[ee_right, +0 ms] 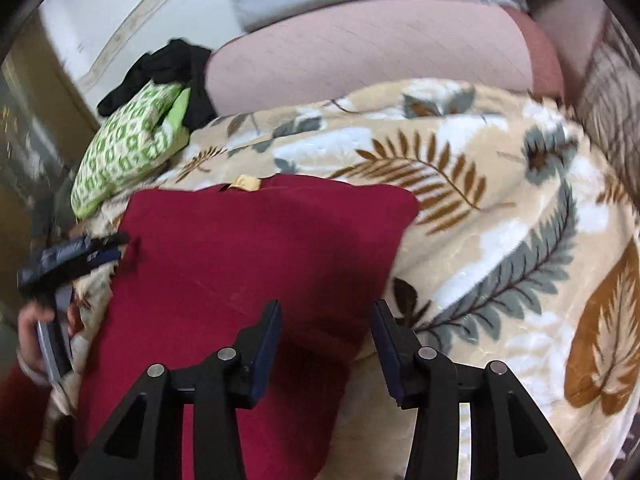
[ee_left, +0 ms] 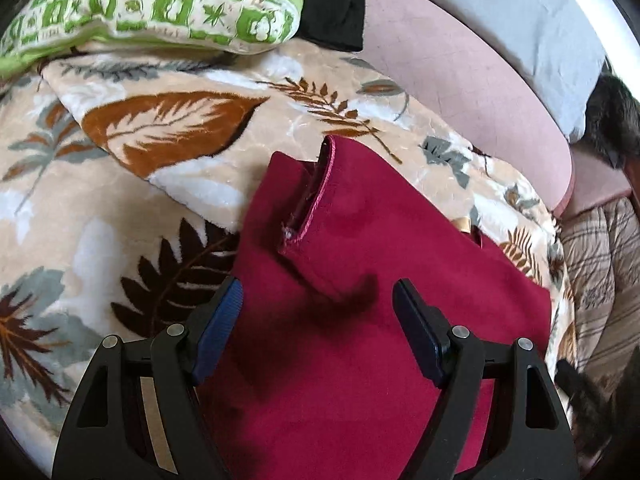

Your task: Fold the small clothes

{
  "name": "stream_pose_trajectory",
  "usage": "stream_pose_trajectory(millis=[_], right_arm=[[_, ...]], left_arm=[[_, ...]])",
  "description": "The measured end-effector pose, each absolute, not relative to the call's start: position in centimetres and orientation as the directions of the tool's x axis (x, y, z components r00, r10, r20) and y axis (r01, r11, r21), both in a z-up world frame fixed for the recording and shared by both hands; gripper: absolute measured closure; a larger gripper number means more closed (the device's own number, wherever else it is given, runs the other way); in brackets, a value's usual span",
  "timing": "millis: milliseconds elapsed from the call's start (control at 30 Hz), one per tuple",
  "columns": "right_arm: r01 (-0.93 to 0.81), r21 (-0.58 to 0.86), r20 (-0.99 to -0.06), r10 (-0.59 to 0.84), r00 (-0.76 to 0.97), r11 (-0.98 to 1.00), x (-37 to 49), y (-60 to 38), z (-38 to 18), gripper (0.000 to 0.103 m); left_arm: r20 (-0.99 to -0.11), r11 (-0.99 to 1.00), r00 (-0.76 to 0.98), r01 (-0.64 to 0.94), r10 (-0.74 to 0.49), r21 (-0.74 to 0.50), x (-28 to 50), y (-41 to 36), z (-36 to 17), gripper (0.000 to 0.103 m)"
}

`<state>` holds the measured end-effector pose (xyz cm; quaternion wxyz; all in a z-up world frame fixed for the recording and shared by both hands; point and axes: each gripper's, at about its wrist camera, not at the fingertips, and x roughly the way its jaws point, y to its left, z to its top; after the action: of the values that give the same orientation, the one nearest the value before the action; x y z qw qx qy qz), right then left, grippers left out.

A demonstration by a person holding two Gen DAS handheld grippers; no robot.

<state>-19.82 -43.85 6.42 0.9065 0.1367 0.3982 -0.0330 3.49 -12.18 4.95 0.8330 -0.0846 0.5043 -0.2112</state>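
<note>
A dark red garment lies flat on a beige blanket with a leaf print; a hemmed flap is turned over its top. My left gripper hovers over the garment's near part, open and empty. In the right wrist view the same red garment lies on the blanket, with a small tan label at its far edge. My right gripper is open and empty above the garment's right edge. The left gripper shows at the left, held in a hand.
A green and white patterned cushion and a black cloth lie at the far side; they also show in the right wrist view, the cushion and the cloth. A pink cushion and grey pillow border the blanket. A plaid cover lies right.
</note>
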Motion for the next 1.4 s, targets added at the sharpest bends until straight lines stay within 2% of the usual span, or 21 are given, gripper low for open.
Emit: stream_pose_trajectory(millis=[133,167,200,233,267,300,333,367,433,600,700,800,900,1000,1067,1133,1300,1400], right_arm=[[0.051,0.081,-0.743,0.026,0.668,0.995,-18.9,-40.7,5.4,0.059],[0.057,0.046,-0.757,-0.003,0.654,0.997,-18.6,-40.4,5.0,0.064],[0.074,0.003,-0.778,-0.044,0.627,0.997,-18.3,-40.4,4.3,0.072],[0.096,-0.01,-0.792,-0.067,0.607,0.995,-18.0,-40.7,3.8,0.087],[0.117,0.027,-0.792,-0.05,0.608,0.993,-18.2,-41.5,3.7,0.089],[0.136,0.073,-0.783,-0.028,0.622,0.988,-18.6,-42.3,3.8,0.09],[0.154,0.09,-0.772,-0.029,0.636,0.984,-19.0,-42.8,4.0,0.092],[0.161,0.103,-0.763,-0.026,0.646,0.982,-19.2,-43.1,4.3,0.093],[0.183,0.175,-0.728,0.002,0.686,0.968,-20.1,-44.3,5.2,0.093],[0.152,0.222,-0.699,0.048,0.714,0.963,-21.5,-44.8,6.7,0.093],[0.106,0.174,-0.725,0.055,0.687,0.979,-22.0,-43.8,6.1,0.093],[0.119,0.144,-0.806,0.047,0.59,0.982,-21.4,-43.5,3.7,0.092],[0.124,0.143,-0.81,0.044,0.585,0.982,-22.3,-43.2,4.6,0.085],[0.133,0.173,-0.76,0.047,0.648,0.976,-23.9,-43.4,7.2,0.077],[0.152,0.171,-0.733,0.023,0.68,0.973,-23.7,-43.2,7.9,0.072],[0.165,0.179,-0.731,0.019,0.682,0.97,-21.8,-42.8,7.9,0.072],[0.222,0.146,-0.776,-0.028,0.631,0.964,-16.3,-42.4,5.4,0.072],[0.329,0.088,-0.818,-0.12,0.562,0.94,-14.3,-44.4,2.5,0.072]], left_arm=[[-0.783,0.887,0.423,0.282,-0.457,-0.365,3.8,-12.7,5.4,0.025],[-0.774,0.883,0.43,0.295,-0.464,-0.366,3.8,-13.0,5.6,0.025],[-0.769,0.881,0.436,0.304,-0.467,-0.362,3.8,-13.2,5.8,0.031],[-0.765,0.879,0.443,0.321,-0.468,-0.352,3.9,-13.6,6.0,0.046],[-0.769,0.884,0.45,0.334,-0.454,-0.327,3.9,-14.0,6.3,0.064],[-0.776,0.891,0.46,0.349,-0.432,-0.29,4.0,-14.4,6.6,0.073],[-0.778,0.89,0.459,0.361,-0.429,-0.278,4.1,-14.6,6.7,0.089],[-0.778,0.882,0.448,0.377,-0.44,-0.282,4.0,-14.5,6.9,0.091],[-0.772,0.866,0.428,0.395,-0.47,-0.308,3.6,-14.2,7.5,0.091],[-0.754,0.839,0.416,0.436,-0.508,-0.325,0.1,-11.9,8.5,0.092],[-0.78,0.85,0.394,0.422,-0.486,-0.315,-0.7,-11.4,6.7,0.092],[-0.809,0.869,0.379,0.394,-0.45,-0.299,-0.2,-11.7,4.9,0.092],[-0.815,0.865,0.367,0.407,-0.449,-0.293,-0.3,-11.7,5.0,0.092],[-0.802,0.863,0.396,0.425,-0.447,-0.272,-1.1,-11.2,6.0,0.081],[-0.792,0.873,0.425,0.41,-0.438,-0.263,-1.5,-10.9,6.9,0.065],[-0.77,0.868,0.445,0.412,-0.458,-0.278,-1.5,-10.9,7.8,0.057],[-0.735,0.864,0.491,0.427,-0.468,-0.265,-2.0,-12.5,8.9,0.056],[-0.744,0.861,0.479,0.439,-0.467,-0.258,-1.8,-14.1,8.3,0.056]])
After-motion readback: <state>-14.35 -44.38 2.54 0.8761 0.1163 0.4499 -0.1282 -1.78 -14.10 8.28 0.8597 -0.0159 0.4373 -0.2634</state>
